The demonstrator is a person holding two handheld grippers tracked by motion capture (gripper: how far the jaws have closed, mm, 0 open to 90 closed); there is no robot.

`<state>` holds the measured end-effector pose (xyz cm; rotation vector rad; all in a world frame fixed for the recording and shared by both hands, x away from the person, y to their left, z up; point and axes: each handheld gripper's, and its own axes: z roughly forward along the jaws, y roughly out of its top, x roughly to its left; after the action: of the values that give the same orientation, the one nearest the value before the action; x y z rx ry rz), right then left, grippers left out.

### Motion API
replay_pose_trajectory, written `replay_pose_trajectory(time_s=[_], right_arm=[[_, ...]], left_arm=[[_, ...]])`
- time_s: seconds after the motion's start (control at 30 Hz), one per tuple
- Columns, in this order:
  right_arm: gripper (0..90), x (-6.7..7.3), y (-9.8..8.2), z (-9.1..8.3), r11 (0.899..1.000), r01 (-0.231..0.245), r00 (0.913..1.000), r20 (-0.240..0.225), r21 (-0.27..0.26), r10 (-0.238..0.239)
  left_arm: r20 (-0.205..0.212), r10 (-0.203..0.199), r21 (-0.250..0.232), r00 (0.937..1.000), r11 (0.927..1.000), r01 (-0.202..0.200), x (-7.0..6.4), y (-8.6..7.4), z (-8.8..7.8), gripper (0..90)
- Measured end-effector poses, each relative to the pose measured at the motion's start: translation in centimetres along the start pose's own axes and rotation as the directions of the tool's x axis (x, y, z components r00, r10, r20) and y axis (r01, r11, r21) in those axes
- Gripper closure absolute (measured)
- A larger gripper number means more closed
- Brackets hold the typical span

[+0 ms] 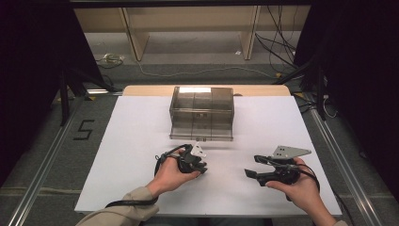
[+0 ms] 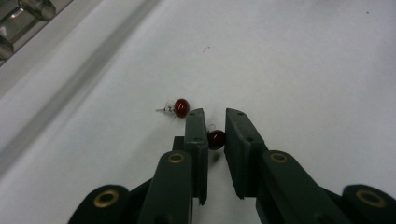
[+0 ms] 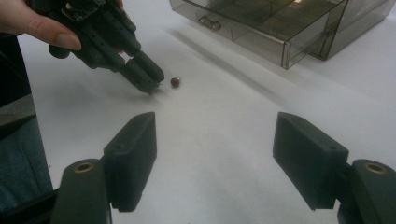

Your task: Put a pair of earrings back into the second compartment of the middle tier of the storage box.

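Carpeted floor (image 1: 42,141) marked with a taped figure surrounds the table, with shelving and loose cables beyond. White sheet (image 1: 136,132) covers the tabletop; a smoky clear drawer box (image 1: 202,113) stands at its far middle. Right gripper (image 1: 256,165) hovers with jaws wide and empty. Left gripper (image 2: 215,122) stands nearly closed around one red earring (image 2: 216,139); a second earring (image 2: 180,107) lies just beside its tips.
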<state>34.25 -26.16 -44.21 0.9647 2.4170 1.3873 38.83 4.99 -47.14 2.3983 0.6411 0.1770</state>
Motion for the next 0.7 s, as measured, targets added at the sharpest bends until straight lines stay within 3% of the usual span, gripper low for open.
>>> replay_pose_trajectory(time_s=[0.7], right_arm=[[31.0, 0.00, 0.00, -0.01, 1.000, 0.000, 1.0000, -0.001, -0.001, 0.000]], left_arm=[[-0.021, 0.004, -0.038, 0.9998, 0.9993, -0.005, 0.02, 0.40, -0.75, 79.0]])
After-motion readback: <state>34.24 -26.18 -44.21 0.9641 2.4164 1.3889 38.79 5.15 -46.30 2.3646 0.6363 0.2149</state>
